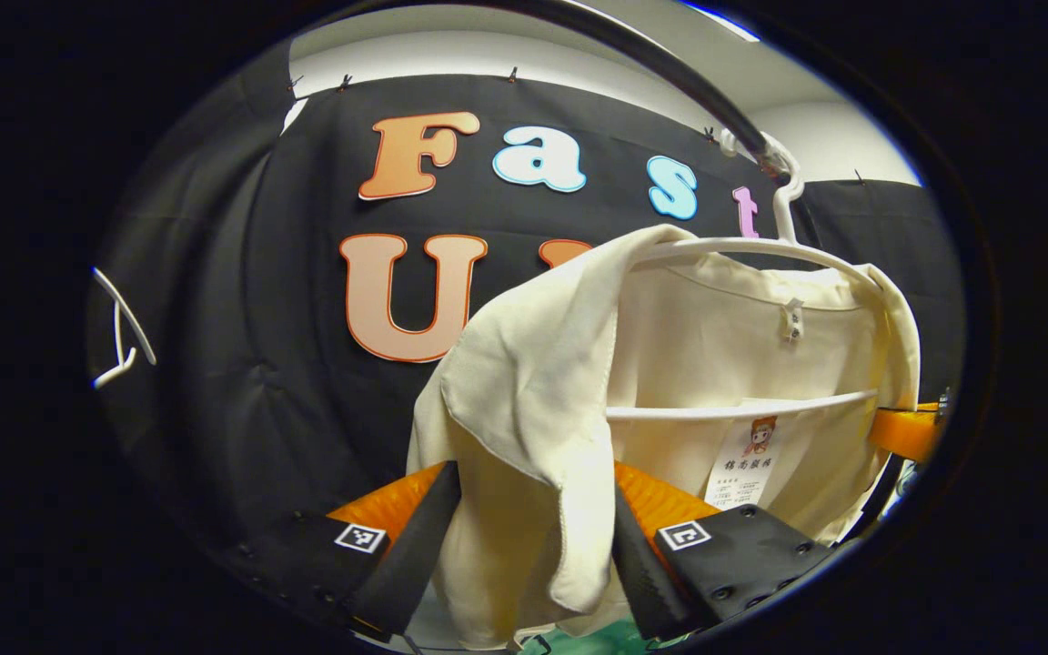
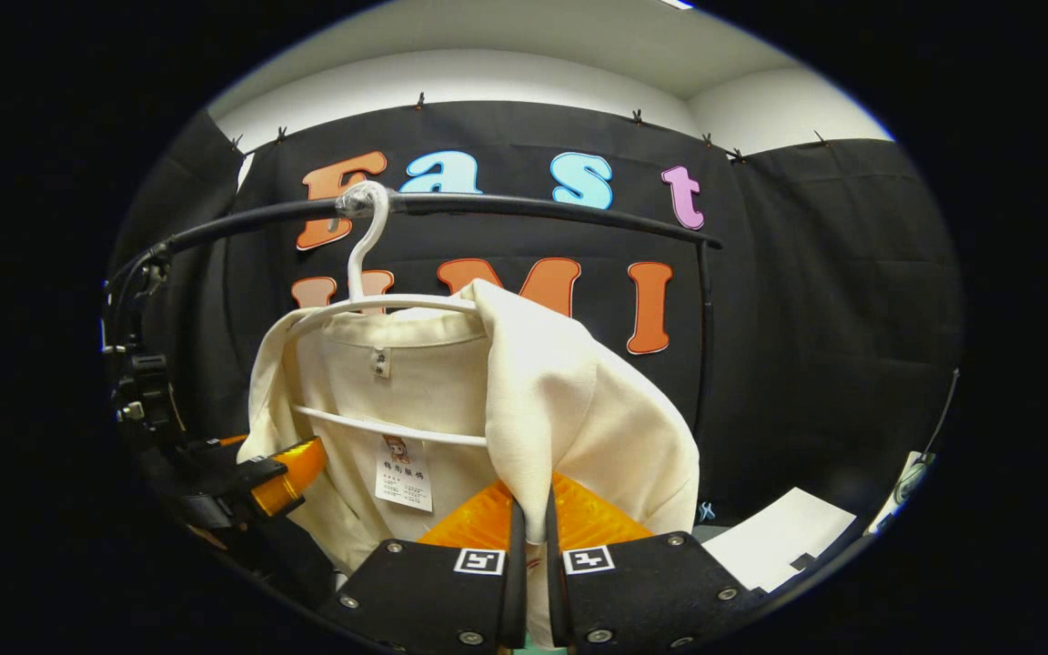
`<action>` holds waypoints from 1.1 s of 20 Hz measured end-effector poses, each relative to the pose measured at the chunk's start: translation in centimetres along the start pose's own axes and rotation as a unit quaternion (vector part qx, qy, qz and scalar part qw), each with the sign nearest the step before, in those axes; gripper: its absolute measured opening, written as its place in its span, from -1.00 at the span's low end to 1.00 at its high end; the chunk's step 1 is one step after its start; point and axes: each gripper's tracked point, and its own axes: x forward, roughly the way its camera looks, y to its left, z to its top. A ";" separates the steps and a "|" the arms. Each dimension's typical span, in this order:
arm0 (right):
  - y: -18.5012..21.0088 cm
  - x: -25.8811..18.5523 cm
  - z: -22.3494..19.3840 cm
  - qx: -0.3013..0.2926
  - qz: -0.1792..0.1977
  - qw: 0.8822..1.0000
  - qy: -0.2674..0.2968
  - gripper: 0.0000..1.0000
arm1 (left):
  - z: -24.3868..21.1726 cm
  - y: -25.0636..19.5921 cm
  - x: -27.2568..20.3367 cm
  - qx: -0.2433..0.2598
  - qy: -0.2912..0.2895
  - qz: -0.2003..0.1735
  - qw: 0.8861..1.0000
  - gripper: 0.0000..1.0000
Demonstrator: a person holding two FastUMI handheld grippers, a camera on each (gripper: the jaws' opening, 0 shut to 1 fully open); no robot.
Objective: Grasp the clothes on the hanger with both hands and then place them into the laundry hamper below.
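- Cream fabric garment (image 1: 697, 364) hangs on a white plastic hanger (image 1: 742, 411), which hooks over a black horizontal rail (image 2: 524, 207); we see it from both sides.
- Left gripper (image 1: 533, 546): jaws spread, a fold of the garment's shoulder cloth hanging between them; we cannot tell whether either finger touches the cloth.
- Right gripper (image 2: 529, 564): jaws closed to a narrow gap, pinching the garment's other shoulder fold.
- In the right gripper view, the left gripper sits just beside the garment's far edge, low on the left.
- White paper tag (image 2: 404, 473) dangles inside the garment, below the hanger's crossbar.
- A white sheet (image 2: 779, 537) lies low at right; what it is, we cannot tell.
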 end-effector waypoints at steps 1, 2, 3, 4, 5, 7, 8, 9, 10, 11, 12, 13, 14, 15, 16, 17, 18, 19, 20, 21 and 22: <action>0.0 -0.1 0.3 0.001 0.003 1.000 -0.002 -0.83 | -0.1 0.0 0.2 -0.001 0.002 0.000 1.000 0.67; 0.0 -0.4 0.7 0.000 0.004 1.000 -0.005 -0.84 | -0.2 0.1 0.2 -0.001 0.003 0.004 1.000 0.47; -0.3 -0.7 1.0 0.000 0.006 1.000 -0.007 -0.84 | -0.2 0.1 0.1 -0.003 0.004 0.004 1.000 0.43; -0.4 -1.0 1.3 0.000 0.008 1.000 -0.009 -0.85 | -0.3 0.1 0.1 -0.004 0.005 0.002 1.000 0.27; -0.5 -1.1 1.6 0.000 0.008 1.000 -0.011 -0.85 | -0.3 0.0 0.1 -0.003 0.006 0.000 1.000 0.10; -0.7 -1.8 2.0 0.001 0.010 1.000 -0.013 -0.86 | -0.6 -0.4 0.3 -0.009 0.010 -0.010 1.000 -0.13; -0.9 -2.0 2.2 0.003 0.012 1.000 -0.014 -0.86 | -0.4 -0.2 0.1 -0.011 0.011 -0.003 1.000 -0.27; -0.9 -2.3 2.5 0.004 0.012 1.000 -0.017 -0.87 | -0.6 -0.2 0.6 -0.017 0.012 -0.005 1.000 -0.41; -1.0 -2.5 2.8 0.004 0.013 1.000 -0.019 -0.88 | -0.9 0.0 0.3 -0.026 0.014 0.001 1.000 -0.55; -1.1 -2.8 3.0 0.002 0.014 1.000 -0.021 -0.88 | -0.9 -0.4 0.5 -0.032 0.014 -0.006 0.999 -0.76; -1.2 -3.0 3.4 0.000 0.015 1.000 -0.023 -0.88 | -0.8 -0.6 0.2 -0.040 0.010 -0.018 0.999 -0.77; -1.3 -3.2 3.6 -0.001 0.015 1.000 -0.025 -0.89 | -0.8 -0.6 0.2 -0.044 0.013 -0.021 0.999 -0.80; -1.5 -3.5 4.0 0.000 0.015 1.000 -0.026 -0.89 | -0.8 -0.3 0.2 -0.040 0.014 -0.020 0.999 -0.82; -2.0 -3.5 4.2 0.002 0.014 1.000 -0.028 -0.90 | -0.5 0.3 0.0 -0.034 0.012 -0.014 0.999 -0.82; -2.3 -3.6 4.4 0.004 0.014 1.000 -0.028 -0.92 | 0.2 1.0 -0.1 -0.028 0.007 -0.007 1.000 -0.82; -2.7 -3.9 4.8 0.006 0.014 0.999 -0.029 -0.94 | 0.8 1.8 -0.5 -0.024 0.002 0.000 1.000 -0.82; -3.1 -4.3 5.1 0.006 0.013 0.999 -0.032 -0.94 | 1.5 2.6 -0.9 -0.022 -0.004 0.007 1.000 -0.82; -3.5 -4.4 5.4 0.005 0.013 0.999 -0.033 -0.95 | 2.2 3.3 -1.1 -0.020 -0.008 0.012 1.000 -0.78; -3.8 -4.4 5.6 0.004 0.015 0.999 -0.033 -0.96 | 2.2 3.6 -1.6 -0.030 -0.002 0.018 0.999 -0.77; -3.9 -4.4 5.8 0.004 0.020 0.999 -0.034 -0.97 | 2.9 4.0 -1.8 -0.029 -0.015 0.016 0.999 -0.77; -3.9 -4.5 6.1 0.008 0.028 0.999 -0.034 -0.97 | 3.1 4.4 -2.1 -0.025 -0.008 0.025 0.999 -0.78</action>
